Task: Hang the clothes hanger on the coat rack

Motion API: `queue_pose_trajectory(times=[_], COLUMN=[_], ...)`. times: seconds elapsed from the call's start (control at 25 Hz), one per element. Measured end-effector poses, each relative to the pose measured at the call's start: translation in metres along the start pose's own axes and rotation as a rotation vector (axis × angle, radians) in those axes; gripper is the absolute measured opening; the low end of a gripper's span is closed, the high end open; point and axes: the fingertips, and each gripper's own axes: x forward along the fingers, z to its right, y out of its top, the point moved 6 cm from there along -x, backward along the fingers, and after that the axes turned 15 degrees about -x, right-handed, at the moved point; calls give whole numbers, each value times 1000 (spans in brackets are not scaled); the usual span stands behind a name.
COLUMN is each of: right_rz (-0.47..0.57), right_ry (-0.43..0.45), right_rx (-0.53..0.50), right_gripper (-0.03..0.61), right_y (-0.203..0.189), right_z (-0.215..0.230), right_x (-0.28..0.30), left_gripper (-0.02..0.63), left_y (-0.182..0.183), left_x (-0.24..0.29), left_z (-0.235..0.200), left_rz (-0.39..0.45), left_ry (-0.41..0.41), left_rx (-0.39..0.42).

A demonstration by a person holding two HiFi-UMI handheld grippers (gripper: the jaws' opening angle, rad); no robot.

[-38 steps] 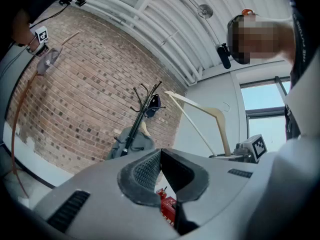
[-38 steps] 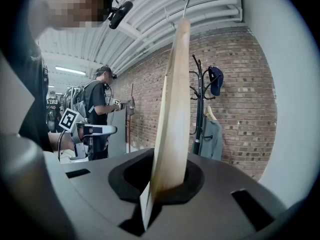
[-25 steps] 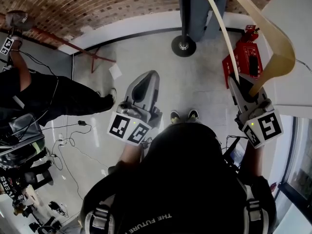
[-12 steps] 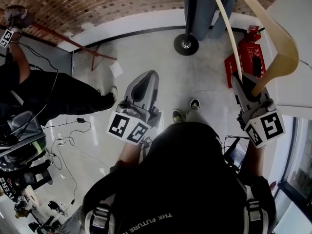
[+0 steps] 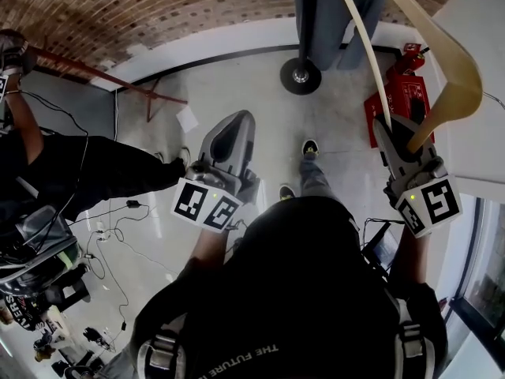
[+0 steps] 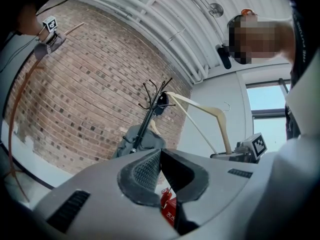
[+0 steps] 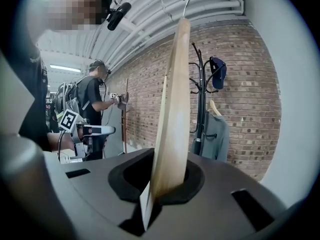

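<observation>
Clothes hanger [image 7: 172,109] stood clamped by one end in the fingers of the right gripper [image 7: 161,183], short of the coat rack [image 7: 201,109]; left gripper [image 6: 160,159] had fingers together, empty. End-held, it might swing and miss a peg.

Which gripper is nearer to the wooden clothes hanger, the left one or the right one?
Right. The right gripper has its jaws shut on one end of the hanger. The left gripper is apart from it, off to its left, holding nothing.
</observation>
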Motion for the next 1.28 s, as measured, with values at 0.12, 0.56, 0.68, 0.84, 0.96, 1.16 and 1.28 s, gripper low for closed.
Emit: queue_pose_trajectory(times=[0.12, 0.56, 0.68, 0.84, 0.96, 1.16, 1.28], right_rz=[-1, 2, -5, -1, 1, 2, 1], right_ry=[9, 16, 23, 23, 26, 44, 53], right_rx=[-12, -20, -27, -34, -42, -42, -53], right_gripper=[40, 40, 40, 40, 40, 40, 40], right_y=[-6, -23, -29, -38, -45, -60, -65], right_z=[25, 122, 143, 167, 184, 208, 218], right_x=[18, 74, 81, 89, 96, 106, 113], left_gripper=[20, 20, 20, 20, 20, 20, 20], left_y=[5, 20, 19, 17, 14, 7, 7], left_x=[28, 138, 163, 195, 217, 242, 251], left_z=[-8, -28, -28, -30, -30, -30, -34], left_rz=[4, 5, 6, 3, -1, 1, 1], left_ry=[5, 19, 17, 7, 4, 15, 23], left_rx=[6, 35, 36, 38, 44, 47, 52])
